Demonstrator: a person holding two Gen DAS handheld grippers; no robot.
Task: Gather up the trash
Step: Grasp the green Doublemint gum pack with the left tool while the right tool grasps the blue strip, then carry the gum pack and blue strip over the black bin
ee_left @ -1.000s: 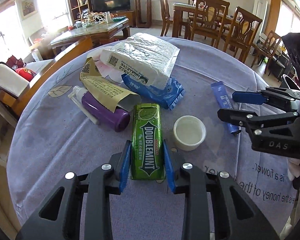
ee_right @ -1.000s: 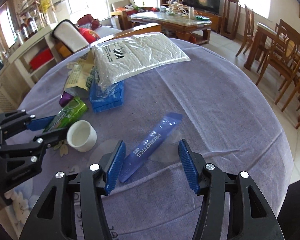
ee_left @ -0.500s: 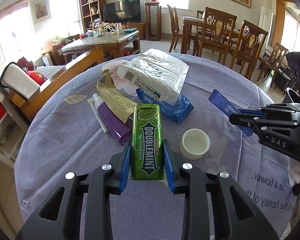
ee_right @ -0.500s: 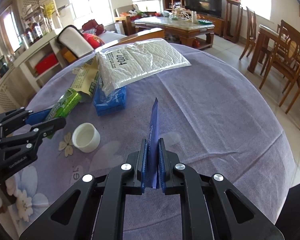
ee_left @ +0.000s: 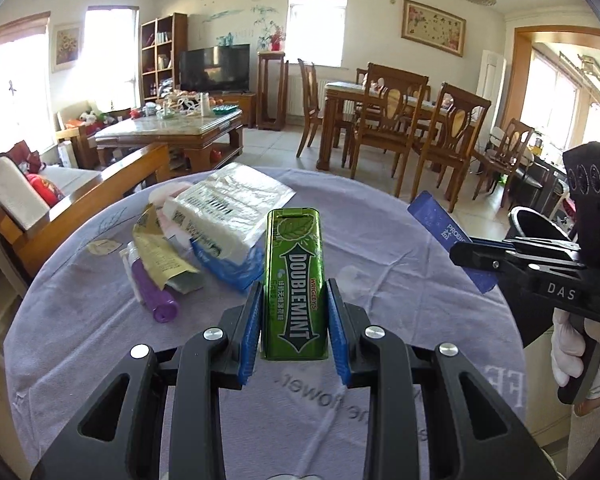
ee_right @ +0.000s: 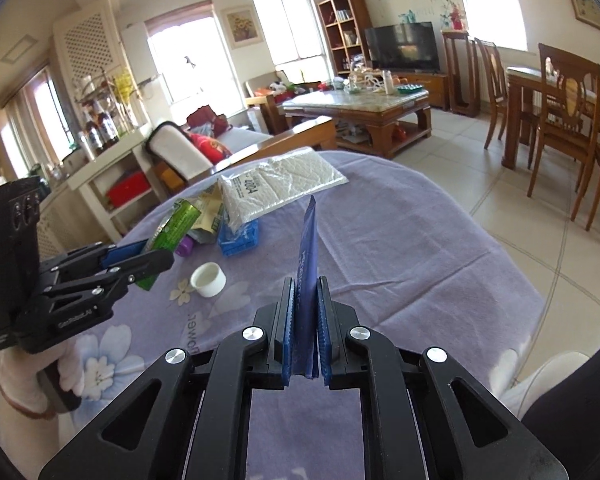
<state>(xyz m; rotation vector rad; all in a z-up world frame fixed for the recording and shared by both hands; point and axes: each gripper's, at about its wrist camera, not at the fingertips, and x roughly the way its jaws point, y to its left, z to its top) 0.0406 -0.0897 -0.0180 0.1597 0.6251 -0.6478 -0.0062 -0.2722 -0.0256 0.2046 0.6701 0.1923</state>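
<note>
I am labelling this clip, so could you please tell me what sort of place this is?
Most likely a home's open living and dining room: a television by a bookshelf, a wooden dining table with chairs, and a sofa.

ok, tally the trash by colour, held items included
Green: 1, gum pack
Blue: 2, sachet, tissue pack
Purple: 1, bottle
White: 2, cup, mailer
Yellow: 1, wrapper
Total: 7

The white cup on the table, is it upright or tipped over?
Upright: the white cup stands on the purple tablecloth, its round mouth facing up.
</note>
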